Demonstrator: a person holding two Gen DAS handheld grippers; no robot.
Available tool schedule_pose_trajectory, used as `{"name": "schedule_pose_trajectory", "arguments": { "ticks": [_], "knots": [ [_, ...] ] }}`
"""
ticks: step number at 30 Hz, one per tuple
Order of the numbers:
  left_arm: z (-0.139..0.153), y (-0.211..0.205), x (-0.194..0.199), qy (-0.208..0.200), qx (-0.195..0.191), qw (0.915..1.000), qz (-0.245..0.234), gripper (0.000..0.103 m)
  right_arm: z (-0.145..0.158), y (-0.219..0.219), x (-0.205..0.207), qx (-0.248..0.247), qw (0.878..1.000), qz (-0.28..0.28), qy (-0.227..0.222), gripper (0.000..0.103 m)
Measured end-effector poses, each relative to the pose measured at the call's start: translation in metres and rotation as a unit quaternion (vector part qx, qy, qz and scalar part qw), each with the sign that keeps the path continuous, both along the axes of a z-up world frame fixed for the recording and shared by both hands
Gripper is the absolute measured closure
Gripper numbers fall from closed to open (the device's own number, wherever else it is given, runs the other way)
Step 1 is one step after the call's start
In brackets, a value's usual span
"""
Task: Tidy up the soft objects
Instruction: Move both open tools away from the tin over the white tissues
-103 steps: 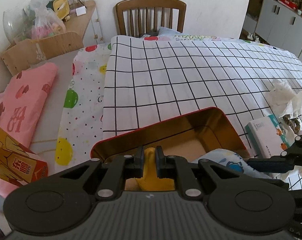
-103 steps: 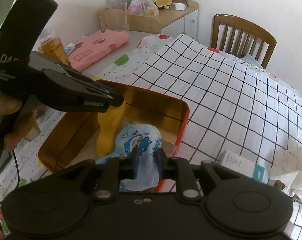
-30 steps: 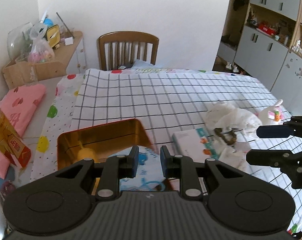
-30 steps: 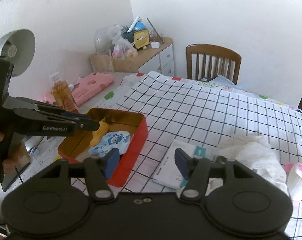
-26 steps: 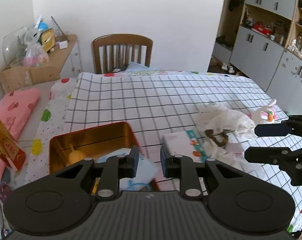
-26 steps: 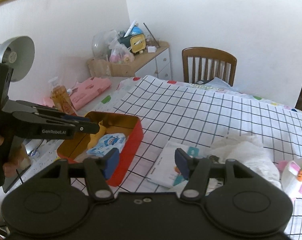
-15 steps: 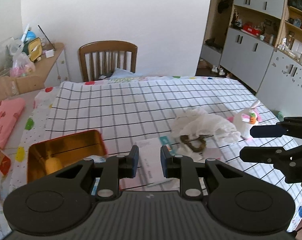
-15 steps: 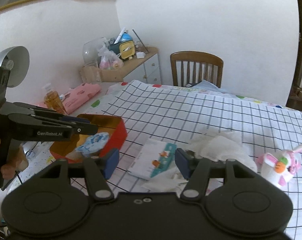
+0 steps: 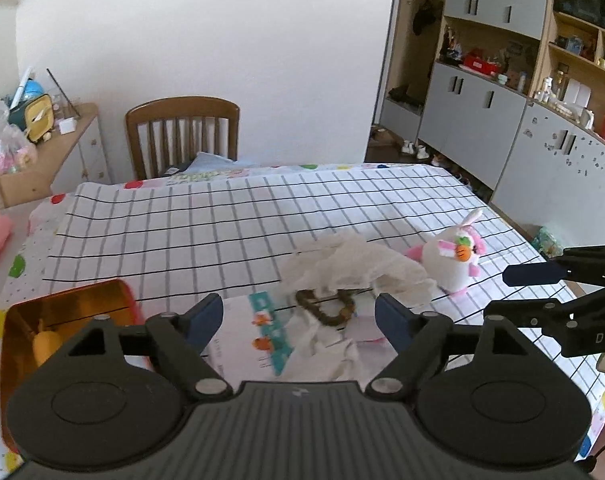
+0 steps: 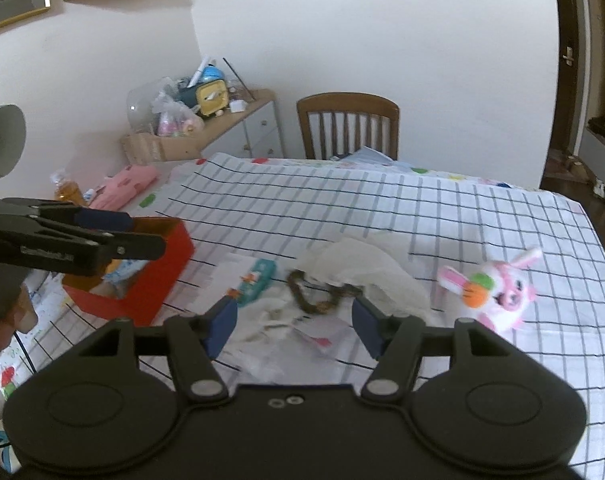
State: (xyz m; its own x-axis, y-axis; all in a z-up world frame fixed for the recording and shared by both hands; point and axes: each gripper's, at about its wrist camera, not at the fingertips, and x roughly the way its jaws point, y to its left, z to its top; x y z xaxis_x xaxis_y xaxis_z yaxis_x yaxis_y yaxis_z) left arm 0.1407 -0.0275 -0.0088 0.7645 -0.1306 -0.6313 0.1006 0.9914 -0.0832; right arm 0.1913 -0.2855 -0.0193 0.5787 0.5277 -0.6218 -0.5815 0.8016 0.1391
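Note:
A red tin box with a gold inside sits at the table's left, holding a yellow soft item and a blue printed pouch. A white-and-pink plush bunny lies on the checked cloth at the right. Crumpled white cloth lies mid-table with a brown loop. My left gripper is open and empty above the middle. My right gripper is open and empty, facing the white cloth.
A flat tissue pack lies between the box and the cloth. A wooden chair stands at the far edge. A cluttered side cabinet is far left, grey cupboards at the right.
Both grippers let go of the soft items in the box, pulled back and swung right toward the white cloth and bunny. My left gripper has just opened wide.

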Motion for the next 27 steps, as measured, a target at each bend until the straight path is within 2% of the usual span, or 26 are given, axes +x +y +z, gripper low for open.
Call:
{"name": "schedule_pose_trajectory", "arguments": {
  "ticks": [12,19,21,23,27],
  "knots": [
    [-0.021,-0.040,0.021,0.002,-0.010,0.9999,-0.010,0.015,-0.014,-0.046,0.011,-0.007,1.000,-0.008,0.000,0.028],
    [-0.034,-0.048,0.028,0.015,-0.027,0.9995,0.006,0.014,-0.020,-0.061,0.019,-0.005,1.000,-0.013,0.001,0.020],
    [-0.038,-0.050,0.029,0.021,-0.032,0.9993,0.002,0.011,-0.021,-0.064,0.021,-0.004,1.000,-0.014,0.002,0.020],
    [-0.041,-0.051,0.029,0.026,-0.037,0.9990,-0.001,0.003,-0.022,-0.066,0.022,0.000,1.000,-0.013,0.001,0.020],
    [-0.048,-0.049,0.026,0.031,-0.041,0.9987,0.006,0.002,-0.023,-0.068,0.025,0.012,1.000,-0.016,0.002,0.016]
  ]
}}
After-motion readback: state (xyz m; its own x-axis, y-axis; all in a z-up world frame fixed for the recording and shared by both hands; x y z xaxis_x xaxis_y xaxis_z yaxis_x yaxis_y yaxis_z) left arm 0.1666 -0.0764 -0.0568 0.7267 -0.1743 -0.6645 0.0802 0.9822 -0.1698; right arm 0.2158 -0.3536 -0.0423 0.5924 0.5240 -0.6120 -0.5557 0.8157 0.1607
